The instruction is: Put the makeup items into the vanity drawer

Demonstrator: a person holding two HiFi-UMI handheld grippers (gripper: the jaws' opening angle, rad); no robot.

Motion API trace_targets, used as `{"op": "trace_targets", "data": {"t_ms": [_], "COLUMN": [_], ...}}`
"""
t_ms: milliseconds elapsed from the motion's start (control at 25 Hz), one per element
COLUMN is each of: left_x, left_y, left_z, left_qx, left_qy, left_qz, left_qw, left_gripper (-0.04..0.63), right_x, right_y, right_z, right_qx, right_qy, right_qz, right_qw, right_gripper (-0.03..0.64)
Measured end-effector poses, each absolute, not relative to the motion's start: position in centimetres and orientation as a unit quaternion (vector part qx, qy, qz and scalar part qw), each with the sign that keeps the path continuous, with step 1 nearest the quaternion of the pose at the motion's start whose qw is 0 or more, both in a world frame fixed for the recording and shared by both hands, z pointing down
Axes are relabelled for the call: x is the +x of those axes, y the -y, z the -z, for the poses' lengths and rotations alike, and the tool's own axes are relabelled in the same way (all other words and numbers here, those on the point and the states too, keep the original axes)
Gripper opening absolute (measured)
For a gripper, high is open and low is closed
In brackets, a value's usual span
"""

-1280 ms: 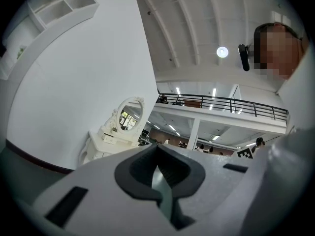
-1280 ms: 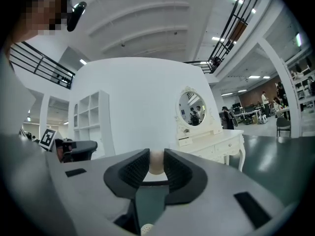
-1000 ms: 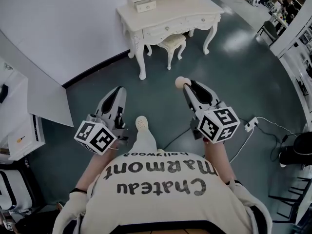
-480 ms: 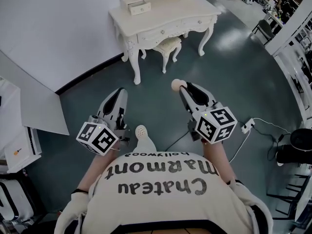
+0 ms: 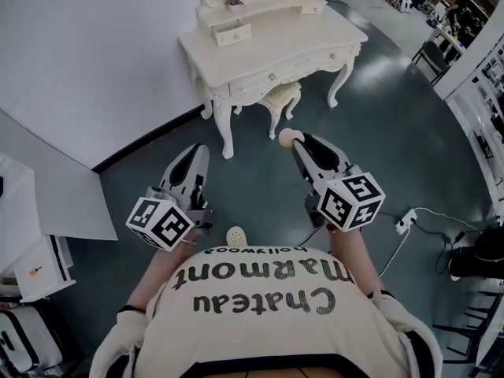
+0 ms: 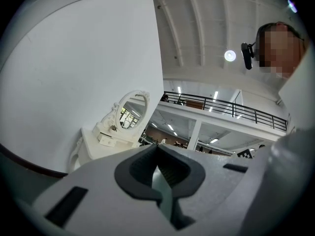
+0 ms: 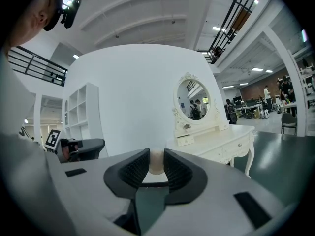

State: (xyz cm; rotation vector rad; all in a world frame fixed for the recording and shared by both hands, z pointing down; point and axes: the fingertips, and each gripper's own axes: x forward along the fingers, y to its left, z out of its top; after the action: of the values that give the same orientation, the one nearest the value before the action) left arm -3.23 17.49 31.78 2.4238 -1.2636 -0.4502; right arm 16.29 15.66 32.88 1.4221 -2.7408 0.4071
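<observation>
A small round beige makeup sponge sits pinched between the pads of my right gripper, held out above the dark floor. In the right gripper view the sponge shows between the ribbed pads of the right gripper. My left gripper is shut with nothing in it; its pads meet at the tip in the left gripper view. The white vanity stands ahead by the wall, a short way from both grippers. A small drawer box sits on its top below the oval mirror.
A cushioned stool is tucked under the vanity. White boards and a cabinet stand at the left. A power strip with cable lies on the floor at right. The person's shoe shows between the grippers.
The view has tilted up and the vanity now shows more fully, mirror base included. The shoe has drawn back toward the body. Both grippers keep their pose, the sponge still held.
</observation>
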Motion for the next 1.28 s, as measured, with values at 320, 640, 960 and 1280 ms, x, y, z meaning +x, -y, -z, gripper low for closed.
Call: {"op": "trace_targets", "data": {"t_ms": [320,640,960,1280], "left_x": [-6.6,-9.5,-12.0,-14.2], "left_y": [-9.5,-5.5,-4.1,-1.6], "left_z": [-30.8,-30.8,-33.5,-35.0], "left_qx": [0.862,0.865,0.859,0.844], "left_qy": [0.446,0.444,0.451,0.477], "left_qz": [0.155,0.150,0.133,0.134], "left_qw": [0.183,0.178,0.201,0.204], "left_gripper": [0.008,0.008,0.008,0.008], "right_x": [13.4,10.3,7.9,6.1], "right_y": [-8.3,-4.0,-1.0,2.9], "right_z": [-31.4,-31.5,-34.2,-35.8], "right_qx": [0.464,0.469,0.455,0.436], "right_qy": [0.877,0.875,0.878,0.885], "right_qz": [-0.127,-0.120,-0.141,-0.153], "right_qw": [-0.001,0.012,0.045,0.051], "right_gripper": [0.109,0.107,0.109,0.109]}}
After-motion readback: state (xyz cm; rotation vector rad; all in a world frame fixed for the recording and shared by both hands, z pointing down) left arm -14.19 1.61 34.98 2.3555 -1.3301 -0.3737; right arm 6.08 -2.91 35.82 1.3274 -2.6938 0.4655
